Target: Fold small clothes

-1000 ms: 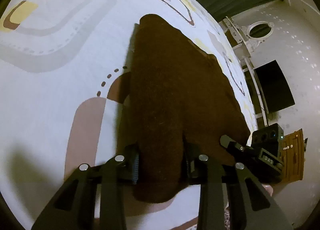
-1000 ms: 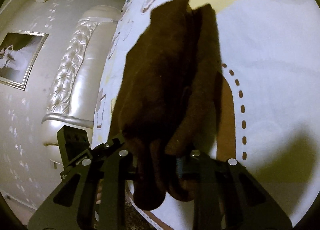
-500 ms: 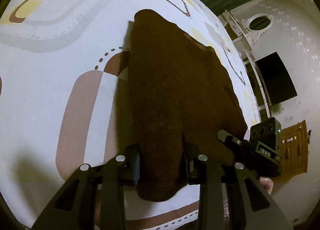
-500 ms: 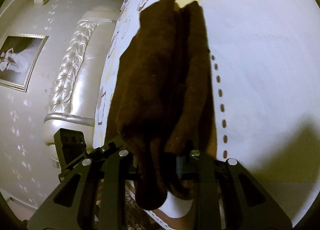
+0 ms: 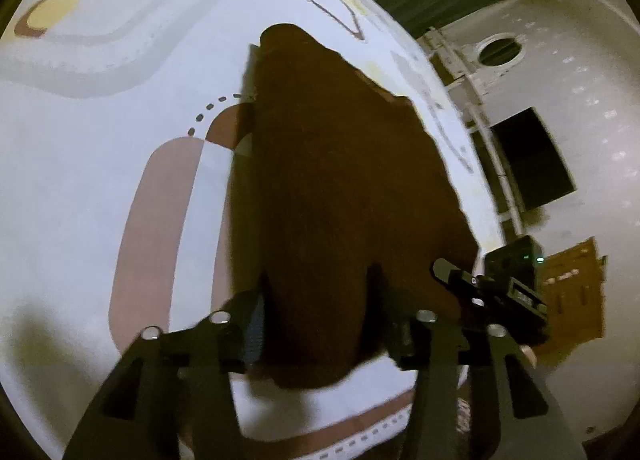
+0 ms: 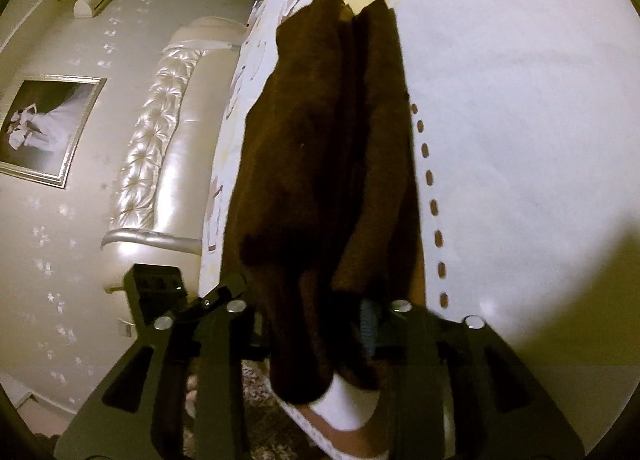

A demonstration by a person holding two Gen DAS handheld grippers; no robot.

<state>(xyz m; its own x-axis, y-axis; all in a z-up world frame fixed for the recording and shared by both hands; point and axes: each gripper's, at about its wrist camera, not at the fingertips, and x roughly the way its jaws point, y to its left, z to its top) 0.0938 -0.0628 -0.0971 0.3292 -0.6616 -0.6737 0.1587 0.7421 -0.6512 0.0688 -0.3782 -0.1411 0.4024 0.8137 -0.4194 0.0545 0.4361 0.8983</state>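
Two grippers, one brown garment (image 5: 340, 179), both clamped on its near edge. The garment is a dark fuzzy piece; its long axis runs straight away from both grippers, from the near bed edge toward the far side of the patterned bedsheet (image 5: 100, 179). In the left wrist view the left gripper (image 5: 316, 324) has its jaws closed down on the near left corner; cloth bulges out between and below the fingers and spreads far and right across the sheet. The right gripper (image 5: 480, 288) shows in that same view at the near right, touching the garment's other near corner, so the two holds sit side by side along the near hem and neither is nearer to the cloth than the other. In the right wrist view the right gripper (image 6: 320, 324) is pinched on a thicker bunch: the garment (image 6: 320, 139) shows lengthwise ridges, looks like more than one layer, cannot tell how many. The far end seems to rest on the sheet; whether the middle is lifted or lying flat is not clear from these views. Judgement: the coming move likely carries the near hem forward along the long axis toward the far end, both holds moving together to keep the edge straight. Padded headboard (image 6: 160, 139) is off to the left, well apart.
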